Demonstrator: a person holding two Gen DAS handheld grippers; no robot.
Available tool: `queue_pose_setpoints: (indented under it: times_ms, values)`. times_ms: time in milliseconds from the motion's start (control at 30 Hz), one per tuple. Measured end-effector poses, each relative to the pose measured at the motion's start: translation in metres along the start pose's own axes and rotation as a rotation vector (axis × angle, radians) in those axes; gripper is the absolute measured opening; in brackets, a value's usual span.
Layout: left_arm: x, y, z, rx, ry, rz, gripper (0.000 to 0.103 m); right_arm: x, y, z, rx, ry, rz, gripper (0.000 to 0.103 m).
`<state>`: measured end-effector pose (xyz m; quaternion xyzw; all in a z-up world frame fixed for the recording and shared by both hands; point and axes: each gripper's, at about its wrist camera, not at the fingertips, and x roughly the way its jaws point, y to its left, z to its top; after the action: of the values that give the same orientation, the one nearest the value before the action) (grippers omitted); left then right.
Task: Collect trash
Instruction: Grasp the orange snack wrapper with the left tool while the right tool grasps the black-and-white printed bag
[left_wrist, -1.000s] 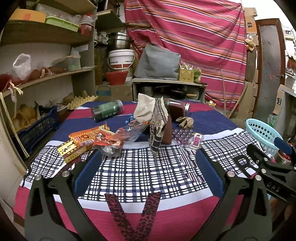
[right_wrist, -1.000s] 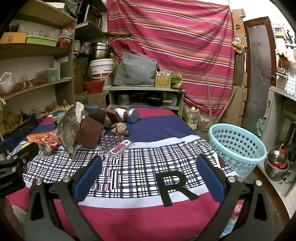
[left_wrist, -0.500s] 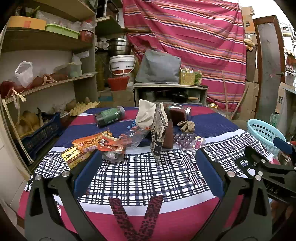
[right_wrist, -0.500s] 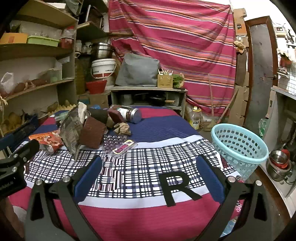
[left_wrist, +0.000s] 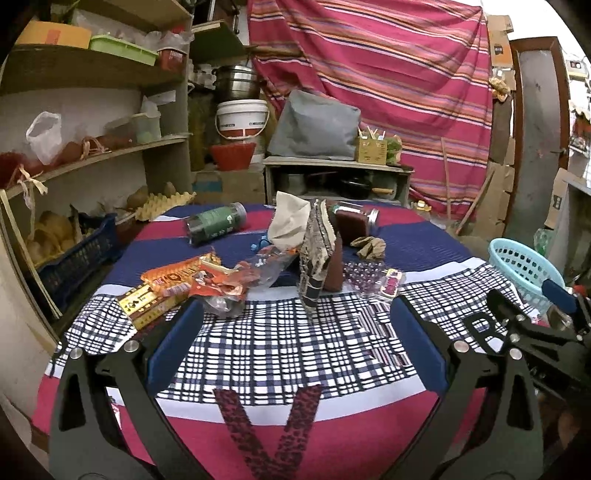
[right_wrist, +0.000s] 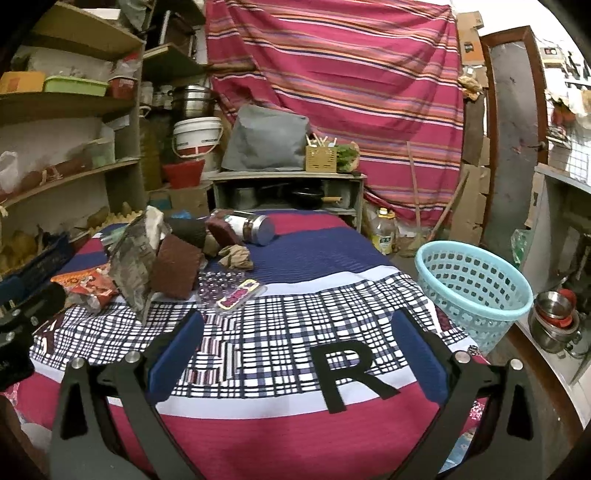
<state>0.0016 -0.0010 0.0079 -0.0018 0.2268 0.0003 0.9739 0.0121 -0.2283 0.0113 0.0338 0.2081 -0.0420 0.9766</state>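
Both grippers poised over the tabletop, nothing picked up yet

The left gripper (left_wrist: 295, 325) and right gripper (right_wrist: 295, 325) hang with jaws spread wide and empty above the checked cloth of the tabletop (right_wrist: 280, 339). The trash sits in a heap beyond them: orange snack wrappers (left_wrist: 184, 277) left of the standing foil pouch (left_wrist: 314, 258), a blister pack (right_wrist: 240, 295) and crumpled brown paper (right_wrist: 236, 256) to its right, a green jar (left_wrist: 216, 223) behind. The blue basket (right_wrist: 476, 295) stands off the tabletop's edge, well right of the pouch. Best to start with the nearest flat piece, pinching a raised edge rather than pressing down into the cloth.
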Motion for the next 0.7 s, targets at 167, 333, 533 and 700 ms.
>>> queue_pose_setpoints:
  times_ms: [167,333,533,700]
  values:
    - [0.009,0.015,0.009,-0.030,0.035,-0.007,0.098,0.009,-0.004,0.006,0.010,-0.004,-0.017,0.099]
    - [0.030,0.041,0.016,-0.063,0.066,0.045,0.098,0.024,0.004,0.017,-0.066,0.005,-0.021,0.099]
    - [0.069,0.087,0.020,-0.094,0.128,0.136,0.098,0.043,0.015,0.020,-0.137,0.059,-0.071,0.099]
    - [0.096,0.127,0.020,-0.111,0.169,0.188,0.098,0.053,0.017,0.024,-0.137,0.069,-0.055,0.099]
